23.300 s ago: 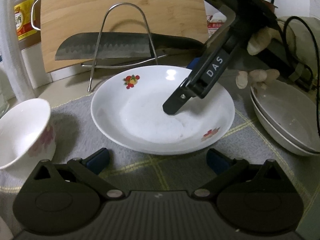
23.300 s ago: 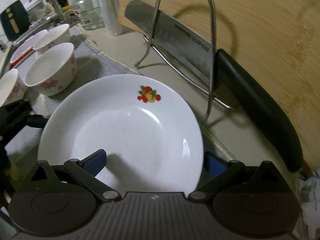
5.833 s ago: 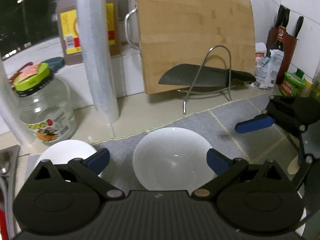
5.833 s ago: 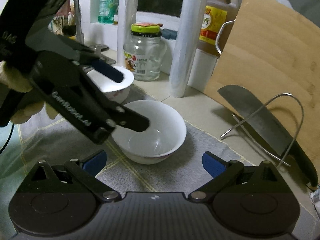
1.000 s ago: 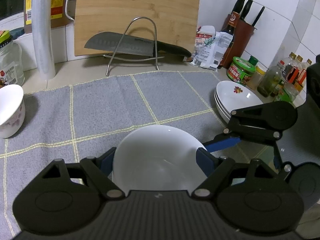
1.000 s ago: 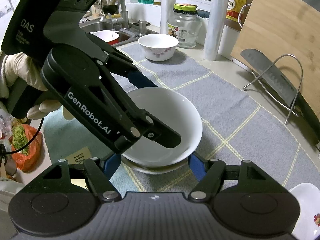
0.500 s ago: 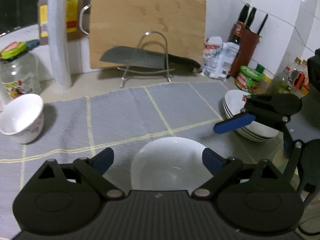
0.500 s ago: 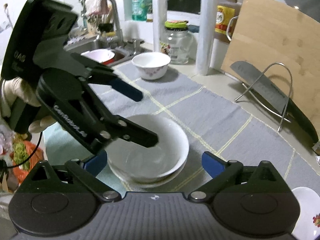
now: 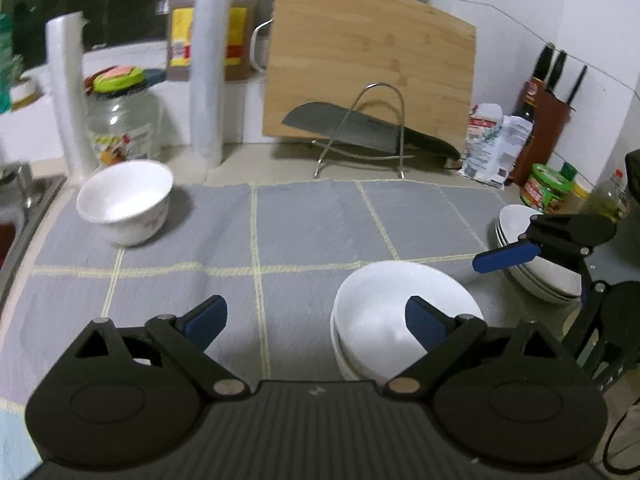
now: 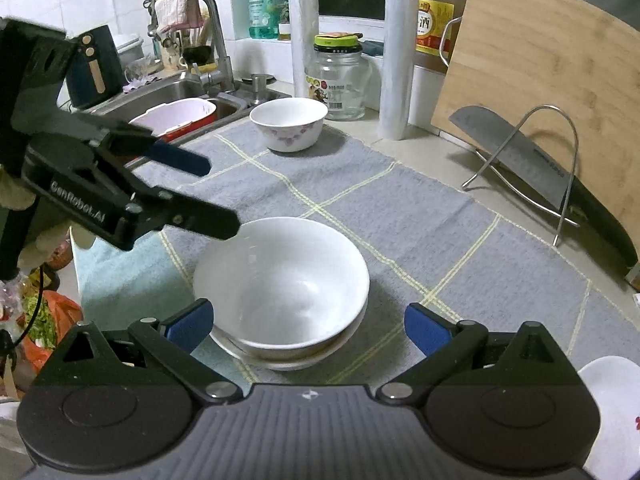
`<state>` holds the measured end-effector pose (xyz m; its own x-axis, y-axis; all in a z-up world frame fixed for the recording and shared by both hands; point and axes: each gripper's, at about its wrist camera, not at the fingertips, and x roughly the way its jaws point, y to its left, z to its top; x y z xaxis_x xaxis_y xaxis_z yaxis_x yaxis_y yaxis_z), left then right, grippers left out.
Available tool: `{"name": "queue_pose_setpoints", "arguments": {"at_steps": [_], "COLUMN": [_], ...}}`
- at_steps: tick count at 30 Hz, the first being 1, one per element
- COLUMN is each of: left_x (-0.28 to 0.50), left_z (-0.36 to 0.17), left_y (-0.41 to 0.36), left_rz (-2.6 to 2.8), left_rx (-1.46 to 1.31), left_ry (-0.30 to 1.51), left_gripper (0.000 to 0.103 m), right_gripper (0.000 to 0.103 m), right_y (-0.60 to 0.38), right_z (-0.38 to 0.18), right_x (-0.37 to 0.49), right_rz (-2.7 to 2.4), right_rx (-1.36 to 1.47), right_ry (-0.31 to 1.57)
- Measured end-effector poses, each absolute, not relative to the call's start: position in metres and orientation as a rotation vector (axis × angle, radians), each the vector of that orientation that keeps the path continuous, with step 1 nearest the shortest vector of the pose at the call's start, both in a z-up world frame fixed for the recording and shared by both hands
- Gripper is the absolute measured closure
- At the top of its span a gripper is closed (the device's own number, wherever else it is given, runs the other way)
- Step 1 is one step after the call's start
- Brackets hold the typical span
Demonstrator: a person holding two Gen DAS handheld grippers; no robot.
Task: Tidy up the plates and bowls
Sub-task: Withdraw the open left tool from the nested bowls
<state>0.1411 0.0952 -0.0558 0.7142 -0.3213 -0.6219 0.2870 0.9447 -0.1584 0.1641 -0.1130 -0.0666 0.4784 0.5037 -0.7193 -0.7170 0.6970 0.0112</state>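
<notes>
Right wrist view, sweeping left to right: the left claw [image 10: 218, 196] hangs at far left above the mat, its jaws opening with nothing between them, one tip just over the near rim of the bowl stack [image 10: 282, 292]. That stack sits mid-mat, one white bowl nested in another, free of both claws. The right claw [image 10: 306, 326] hovers just before it, spread fully wide, the stack's near edge between its pads but untouched. My read: a bowl has been nested and released, and the step in hand is the let-go. One flowered bowl [image 10: 288, 124] stands loose at the mat's far end by the sink [image 10: 180, 92], so the next move looks like a reach across the mat to fetch it; that calls for clearing the stack on the way up and pinching the rim squarely. Near that bowl stand a jar [image 10: 338, 80] and a tall roll [image 10: 396, 48], tight company for a wide claw. Further right, a cleaver [image 10: 532, 168] rests on a wire rack before the board [image 10: 540, 52], off the path. At far right on the desk, the plates [image 9: 536, 276] sit stacked in the left wrist view.
</notes>
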Motion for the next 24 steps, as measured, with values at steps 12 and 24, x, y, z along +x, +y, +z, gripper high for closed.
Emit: {"name": "queue_pose_setpoints", "arguments": {"at_steps": [12, 24], "left_x": [0.110, 0.135], "left_z": [-0.061, -0.072], "left_y": [0.108, 0.156], "left_rz": [-0.193, -0.125], "left_rx": [-0.090, -0.058], "left_ry": [0.672, 0.657], "left_gripper": [0.008, 0.001], "right_gripper": [0.000, 0.000], "right_y": [-0.114, -0.084], "right_z": [-0.073, -0.044], "right_x": [0.163, 0.191], "right_rz": [0.795, 0.740], "right_rx": [-0.324, -0.395], "right_ry": [0.765, 0.687]}}
